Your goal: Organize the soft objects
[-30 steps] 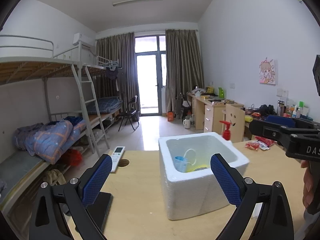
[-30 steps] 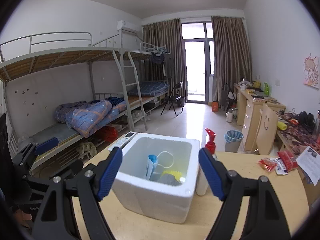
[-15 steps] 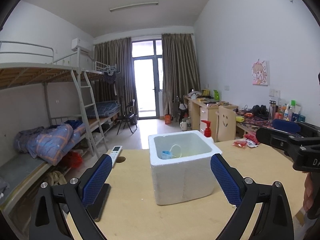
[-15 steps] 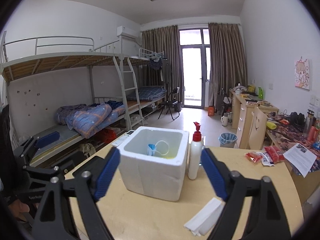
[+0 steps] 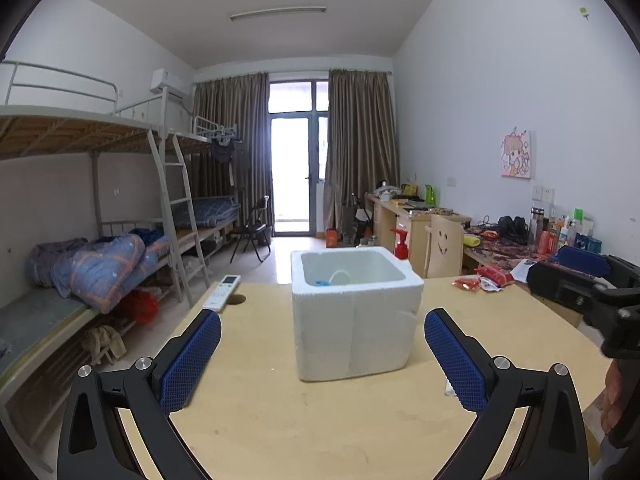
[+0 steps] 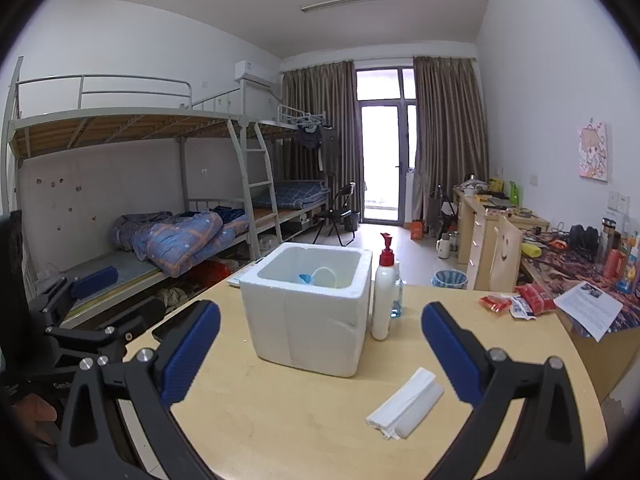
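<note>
Both the left hand-held gripper point(image 5: 322, 356) and the right hand-held gripper point(image 6: 320, 350) are spread wide and hold nothing. A white foam box point(image 6: 308, 306) stands on the counter point(image 6: 288, 412); inside it lies a blue face mask point(image 6: 306, 278) with a white loop. A folded white tissue pack point(image 6: 406, 404) lies on the counter right of the box, and a pump bottle point(image 6: 383, 296) stands just beside the box

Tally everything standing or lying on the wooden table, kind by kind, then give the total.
Foam box: 1
Pump bottle: 1
Small clear bottle: 1
Folded white tissue pack: 1
Remote control: 1
Red snack packets: 3, as far as can be told
Total: 8
</note>
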Action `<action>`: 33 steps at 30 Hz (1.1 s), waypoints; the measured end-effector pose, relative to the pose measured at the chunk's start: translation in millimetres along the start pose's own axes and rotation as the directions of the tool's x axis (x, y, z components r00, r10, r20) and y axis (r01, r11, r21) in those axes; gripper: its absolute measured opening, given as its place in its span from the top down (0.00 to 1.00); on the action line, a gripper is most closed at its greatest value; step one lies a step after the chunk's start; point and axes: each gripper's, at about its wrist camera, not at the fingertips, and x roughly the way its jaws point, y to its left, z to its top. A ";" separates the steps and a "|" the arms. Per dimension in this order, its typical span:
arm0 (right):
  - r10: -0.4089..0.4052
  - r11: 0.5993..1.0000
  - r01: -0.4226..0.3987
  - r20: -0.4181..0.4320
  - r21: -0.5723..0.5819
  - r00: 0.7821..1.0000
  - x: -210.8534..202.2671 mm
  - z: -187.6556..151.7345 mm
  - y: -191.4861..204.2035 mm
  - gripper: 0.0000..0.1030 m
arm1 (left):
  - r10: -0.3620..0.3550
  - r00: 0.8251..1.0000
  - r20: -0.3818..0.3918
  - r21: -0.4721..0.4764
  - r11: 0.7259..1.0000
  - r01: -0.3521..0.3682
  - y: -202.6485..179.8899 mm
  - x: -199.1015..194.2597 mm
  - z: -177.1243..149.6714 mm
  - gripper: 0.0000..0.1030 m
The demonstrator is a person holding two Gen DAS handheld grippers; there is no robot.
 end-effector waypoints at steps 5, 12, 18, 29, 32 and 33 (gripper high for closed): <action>-0.011 1.000 0.010 0.035 0.029 0.999 -6.5 -15.5 -4.2 0.01 | -0.023 1.000 0.014 -0.003 1.000 0.023 -3.9 -3.7 -10.2 0.01; -0.024 0.998 0.024 0.003 0.059 1.000 -2.0 -47.3 -11.5 0.01 | -0.035 0.999 0.027 -0.021 0.999 0.036 -11.4 0.9 -35.1 0.01; -0.070 0.996 0.070 -0.014 0.051 0.997 -1.5 -76.2 -19.9 0.01 | -0.079 0.997 0.009 -0.045 0.996 0.080 -16.1 10.1 -62.6 0.01; -0.097 0.994 0.101 -0.069 0.050 0.993 1.9 -96.4 -16.9 0.01 | -0.088 0.996 -0.029 -0.020 0.996 0.087 -26.0 14.1 -85.6 0.01; -0.080 0.994 0.084 -0.072 0.065 0.994 2.7 -94.8 -18.6 0.01 | -0.083 0.996 -0.034 -0.027 0.996 0.082 -23.8 16.3 -85.4 0.01; -0.083 0.994 0.088 -0.070 0.059 0.994 3.6 -93.9 -18.6 0.01 | -0.080 0.996 -0.037 -0.030 0.996 0.079 -24.1 17.4 -84.7 0.01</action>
